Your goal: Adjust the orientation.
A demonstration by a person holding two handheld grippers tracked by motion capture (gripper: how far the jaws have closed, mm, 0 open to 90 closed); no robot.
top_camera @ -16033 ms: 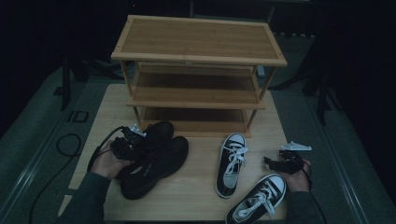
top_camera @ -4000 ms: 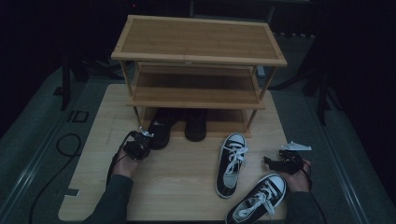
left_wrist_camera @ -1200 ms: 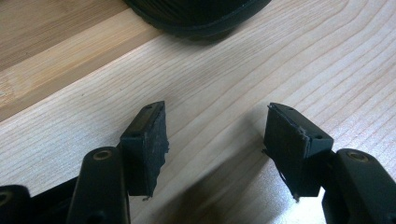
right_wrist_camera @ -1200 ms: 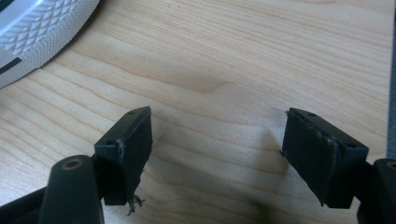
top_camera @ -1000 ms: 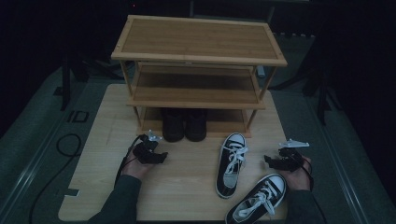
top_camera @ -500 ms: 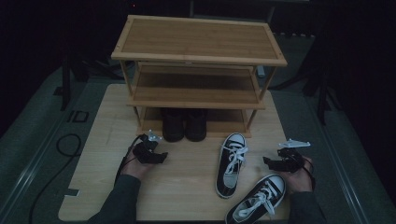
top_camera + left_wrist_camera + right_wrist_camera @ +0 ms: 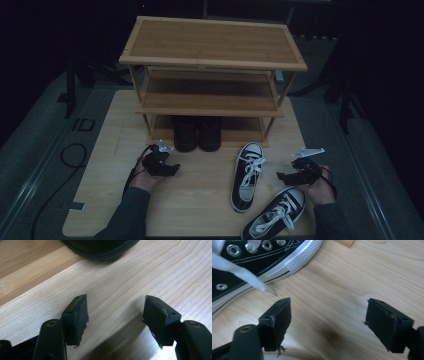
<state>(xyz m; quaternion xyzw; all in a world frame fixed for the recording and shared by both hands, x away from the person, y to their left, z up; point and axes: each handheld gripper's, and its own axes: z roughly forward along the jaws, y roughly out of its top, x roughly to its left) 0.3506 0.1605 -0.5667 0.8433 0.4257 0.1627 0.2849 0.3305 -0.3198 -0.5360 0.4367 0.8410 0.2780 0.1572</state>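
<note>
Left tongs (image 7: 173, 169) stood wide open with nothing between the jaws, bare worktop (image 7: 200, 190) under them in the left gripper view, pointing toward three o'clock and lying low on the wood. The left hand (image 7: 145, 176) cupped them from below, forearm coming in from six o'clock. At their twelve o'clock, the black shoes (image 7: 197, 134) sat side by side on the bottom level of the wooden rack (image 7: 212, 47), heels facing out. Right tongs (image 7: 281, 176) had just been opening, jaws wide and empty, aimed toward nine o'clock at the upright sneaker (image 7: 247, 172) close by. The right hand (image 7: 318, 184) gripped them with its wrist low. The second sneaker (image 7: 275, 212) lay at six o'clock of those tongs, angled, its toe just beside that hand.
</note>
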